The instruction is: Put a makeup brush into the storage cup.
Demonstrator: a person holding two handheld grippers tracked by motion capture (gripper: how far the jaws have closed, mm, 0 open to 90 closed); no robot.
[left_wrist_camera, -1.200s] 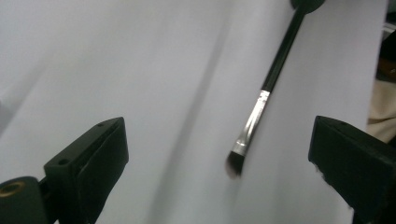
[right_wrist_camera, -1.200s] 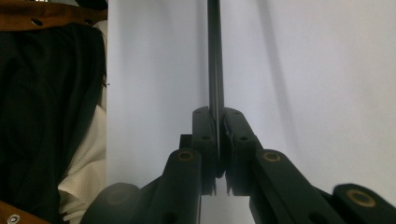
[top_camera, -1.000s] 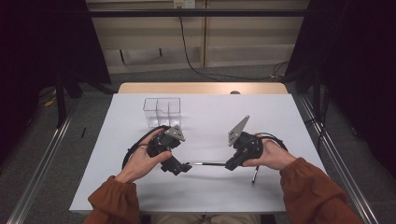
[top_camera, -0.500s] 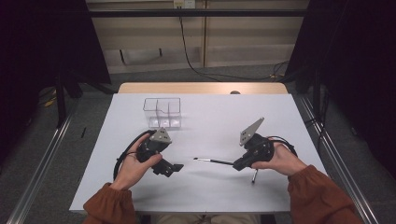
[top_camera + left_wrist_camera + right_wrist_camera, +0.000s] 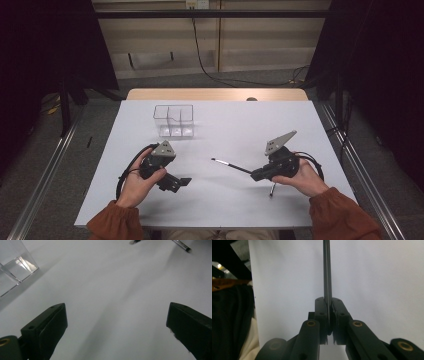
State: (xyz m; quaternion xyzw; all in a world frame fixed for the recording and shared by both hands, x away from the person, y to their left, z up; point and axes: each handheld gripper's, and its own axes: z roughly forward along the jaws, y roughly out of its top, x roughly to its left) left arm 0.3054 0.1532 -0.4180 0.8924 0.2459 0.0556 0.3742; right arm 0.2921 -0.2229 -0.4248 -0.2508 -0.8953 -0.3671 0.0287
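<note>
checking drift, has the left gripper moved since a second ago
Yes. The left gripper has slid left and nearer the table's front edge, away from the clear box.

Clear box (image 5: 174, 120) at table's (image 5: 240, 125) far left; thin rod (image 5: 231, 165) between left gripper (image 5: 183, 183) and right gripper (image 5: 256, 175).

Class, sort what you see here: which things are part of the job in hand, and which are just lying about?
In the job: the right gripper, shut on the thin black brush; the open left gripper.
Lying about: the clear divided box; a second brush on the white table.
</note>
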